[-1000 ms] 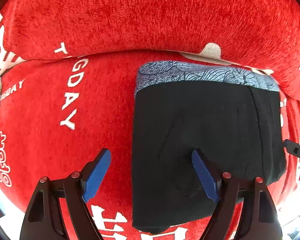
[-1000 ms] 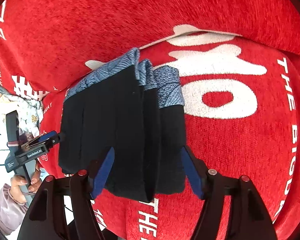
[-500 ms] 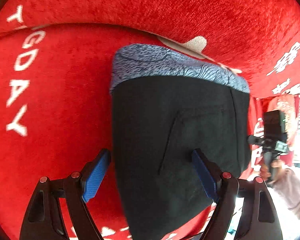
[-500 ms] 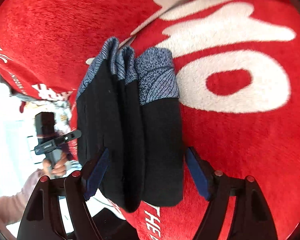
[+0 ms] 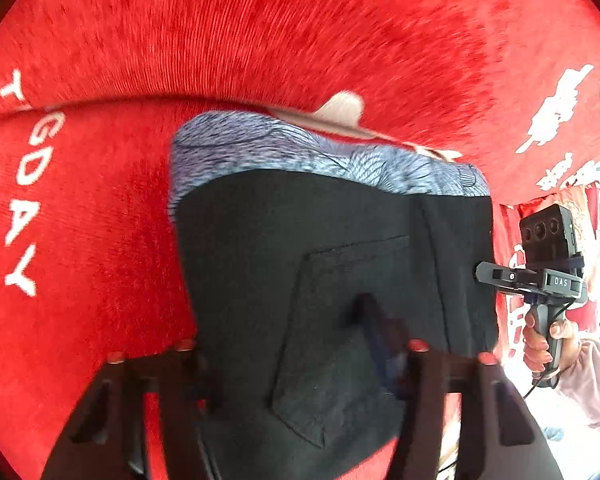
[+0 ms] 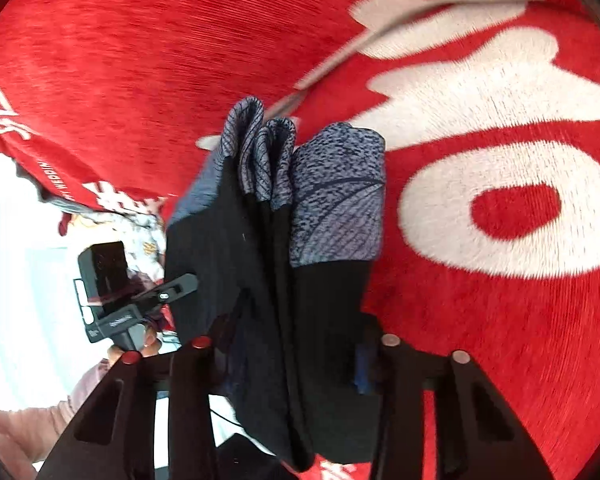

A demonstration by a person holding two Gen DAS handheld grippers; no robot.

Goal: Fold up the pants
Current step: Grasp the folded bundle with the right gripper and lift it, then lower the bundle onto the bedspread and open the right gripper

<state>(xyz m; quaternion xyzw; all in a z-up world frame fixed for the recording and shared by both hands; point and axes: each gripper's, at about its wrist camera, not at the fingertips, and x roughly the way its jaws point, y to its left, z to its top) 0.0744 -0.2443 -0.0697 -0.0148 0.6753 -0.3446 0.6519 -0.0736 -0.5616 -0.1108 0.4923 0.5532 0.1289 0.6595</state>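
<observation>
Your folded pants [image 5: 332, 280] sit in the middle of the left wrist view, a black bundle with a blue-grey patterned waistband [image 5: 308, 152] along its upper edge, lying on the red cover [image 5: 100, 220] printed with white lettering. Your left gripper [image 5: 284, 344] comes in from the bottom of that frame and its jaws have just been closing: the left finger sits at the bundle's left edge, the right finger [image 5: 376, 328] presses into the black cloth near a stitched pocket [image 5: 340, 320], and the fabric is pinched between them. In the right wrist view the pants [image 6: 284, 280] stand in the centre as stacked layers seen edge-on, waistband [image 6: 336, 200] toward the top, black cloth running down to the bottom of the frame. Your right gripper [image 6: 296, 344] rises from the bottom edge and its jaws have likewise just been closing, one finger on each side of the stacked layers with a blue pad [image 6: 362, 368] against the right side, so the bundle is squeezed between them. Each gripper shows in the other's view: the right one at the right edge of the left wrist frame, held in your hand [image 5: 544, 340], and the left one at the left of the right wrist frame, its tip touching the bundle's left side.
</observation>
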